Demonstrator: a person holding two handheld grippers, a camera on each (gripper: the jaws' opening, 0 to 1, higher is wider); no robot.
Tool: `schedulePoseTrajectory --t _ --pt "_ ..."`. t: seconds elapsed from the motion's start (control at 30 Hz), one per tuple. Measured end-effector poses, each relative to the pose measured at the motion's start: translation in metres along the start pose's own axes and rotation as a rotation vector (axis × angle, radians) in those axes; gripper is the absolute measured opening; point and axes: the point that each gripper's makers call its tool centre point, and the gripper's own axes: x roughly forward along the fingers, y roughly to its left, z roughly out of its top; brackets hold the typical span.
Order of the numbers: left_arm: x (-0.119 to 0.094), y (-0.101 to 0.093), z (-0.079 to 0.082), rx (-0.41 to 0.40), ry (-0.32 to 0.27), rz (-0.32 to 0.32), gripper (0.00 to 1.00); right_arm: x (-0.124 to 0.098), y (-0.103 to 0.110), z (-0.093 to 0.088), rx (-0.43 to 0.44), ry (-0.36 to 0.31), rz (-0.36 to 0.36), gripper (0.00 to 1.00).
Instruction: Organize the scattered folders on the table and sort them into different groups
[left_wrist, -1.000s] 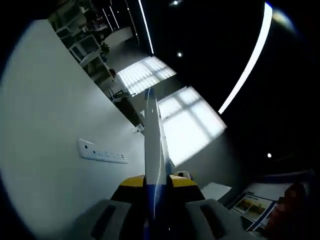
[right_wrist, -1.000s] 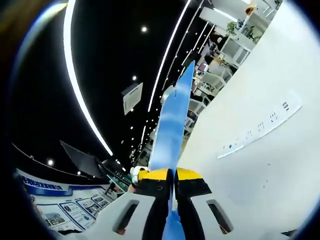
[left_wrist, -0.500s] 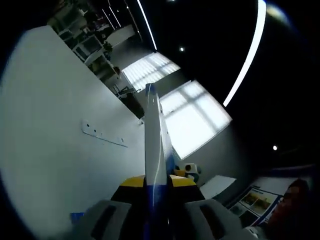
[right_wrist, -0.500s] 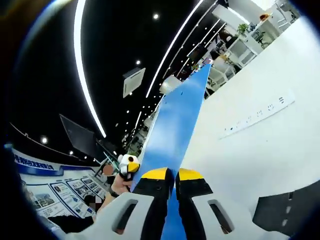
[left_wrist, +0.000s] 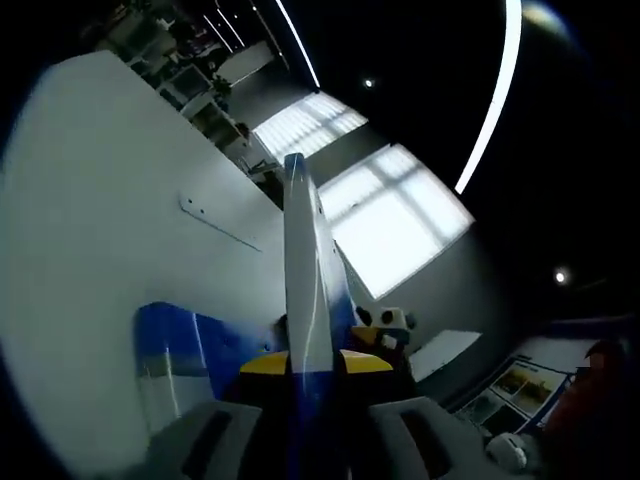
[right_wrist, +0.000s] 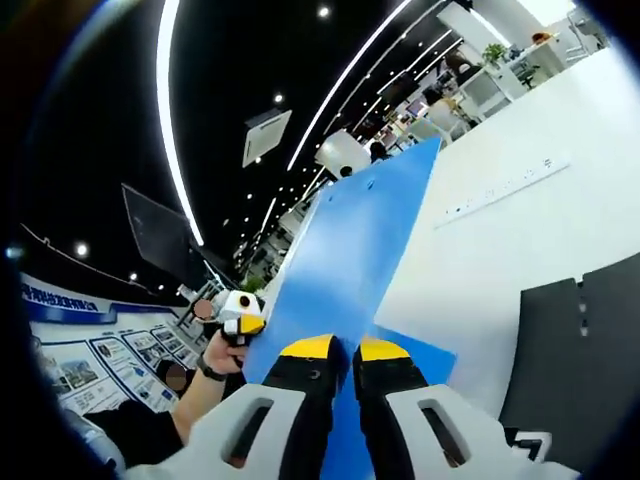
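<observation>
Both grippers, left gripper (left_wrist: 312, 365) and right gripper (right_wrist: 345, 350), have jaws clenched on opposite edges of one blue folder (right_wrist: 345, 255) held above the white surface (right_wrist: 520, 240); uneven pull could twist it free near the dark folder (right_wrist: 575, 350).

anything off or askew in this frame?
Nothing damaged or spilled. Both grippers, left and right, clamp one blue folder held edge-up off the white table, tilted. A dark folder lies flat there.
</observation>
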Motion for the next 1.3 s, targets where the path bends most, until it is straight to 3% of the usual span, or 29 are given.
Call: schedulePoseTrajectory --t 0.03,0.13,0.33,0.53,0.77,0.93,1.07,1.17,1.3 --pt "-0.008 -0.002 -0.015 0.006 0.005 0.016 0.19 -0.003 0.004 -0.014 -0.003 0.019 0.003 0.09" --pt "-0.016 -0.003 -0.036 0.025 0.020 0.045 0.19 -0.005 0.007 -0.031 -0.029 0.043 -0.005 0.09" --pt "-0.029 -0.003 -0.063 0.026 0.040 0.069 0.20 -0.009 0.010 -0.058 -0.050 0.075 -0.018 0.10" --pt "-0.043 -0.002 -0.091 0.041 0.095 0.111 0.20 -0.012 0.014 -0.087 -0.086 0.125 -0.036 0.11" --pt "-0.052 0.009 -0.106 0.058 0.141 0.156 0.21 -0.009 0.009 -0.114 -0.094 0.184 -0.053 0.13" --pt "-0.055 0.013 -0.109 0.068 0.153 0.172 0.22 -0.008 0.008 -0.116 -0.154 0.203 -0.084 0.14" --pt "-0.058 0.013 -0.109 0.097 0.161 0.188 0.22 -0.007 0.007 -0.123 -0.163 0.233 -0.101 0.16" --pt "-0.057 0.012 -0.113 0.145 0.172 0.218 0.23 -0.008 0.002 -0.132 -0.246 0.285 -0.136 0.21" --pt "-0.059 0.012 -0.116 0.202 0.200 0.260 0.25 -0.006 -0.001 -0.136 -0.271 0.308 -0.155 0.24"
